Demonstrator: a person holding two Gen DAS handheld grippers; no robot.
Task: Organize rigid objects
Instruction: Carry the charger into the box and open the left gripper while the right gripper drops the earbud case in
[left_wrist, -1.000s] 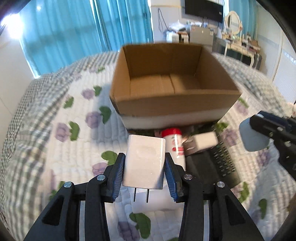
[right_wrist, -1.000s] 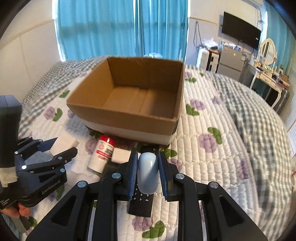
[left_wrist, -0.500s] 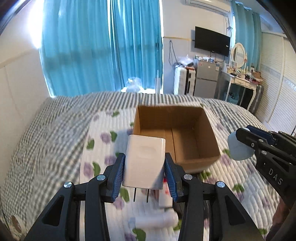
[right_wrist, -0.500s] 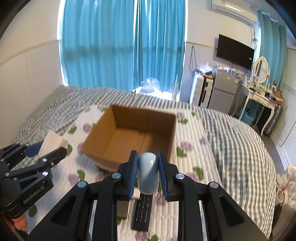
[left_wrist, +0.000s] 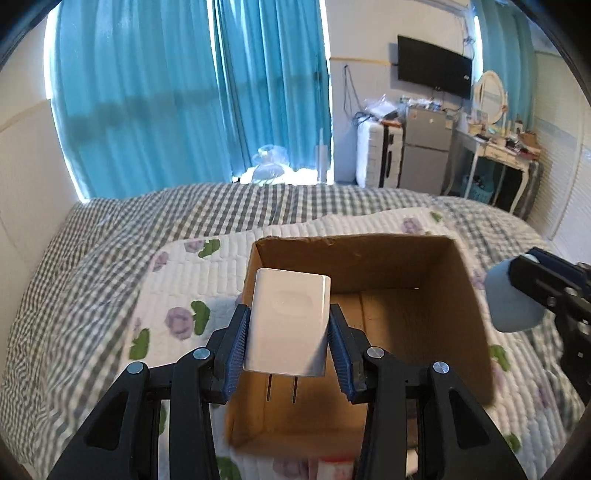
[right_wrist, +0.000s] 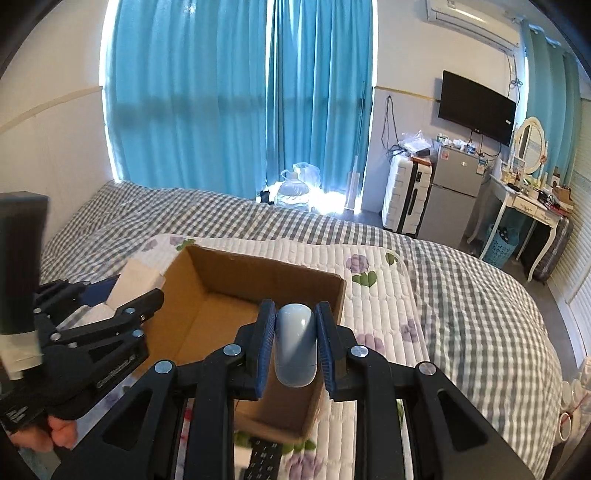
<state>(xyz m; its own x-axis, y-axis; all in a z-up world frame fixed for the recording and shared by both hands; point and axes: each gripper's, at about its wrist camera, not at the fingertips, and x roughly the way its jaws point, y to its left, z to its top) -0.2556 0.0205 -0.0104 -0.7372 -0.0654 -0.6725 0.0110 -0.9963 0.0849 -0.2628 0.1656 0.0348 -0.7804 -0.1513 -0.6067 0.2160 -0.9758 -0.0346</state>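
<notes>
The bed (right_wrist: 461, 288), with its grey checked cover and a white quilt printed with purple flowers, fills the lower half of both views, and the open cardboard box (left_wrist: 369, 258) sits on the quilt near the middle of the frame. In the left wrist view the left gripper (left_wrist: 290, 341) rises from the bottom centre, its blue-padded jaws closed against the two sides of a white charger (left_wrist: 288, 325), which hangs over the left part of the box with its two metal prongs pointing down toward the camera. In the right wrist view the right gripper (right_wrist: 295, 345) comes up from the bottom centre and pinches a pale blue mouse (right_wrist: 295, 343) on its edges, above the near right corner of the box. The same mouse shows at the right edge of the left view, beside the box. At the bottom of the right view a black remote control (right_wrist: 264, 459) lies on the quilt just in front of the box. The writing on the side of the left gripper is too blurred to read.
</notes>
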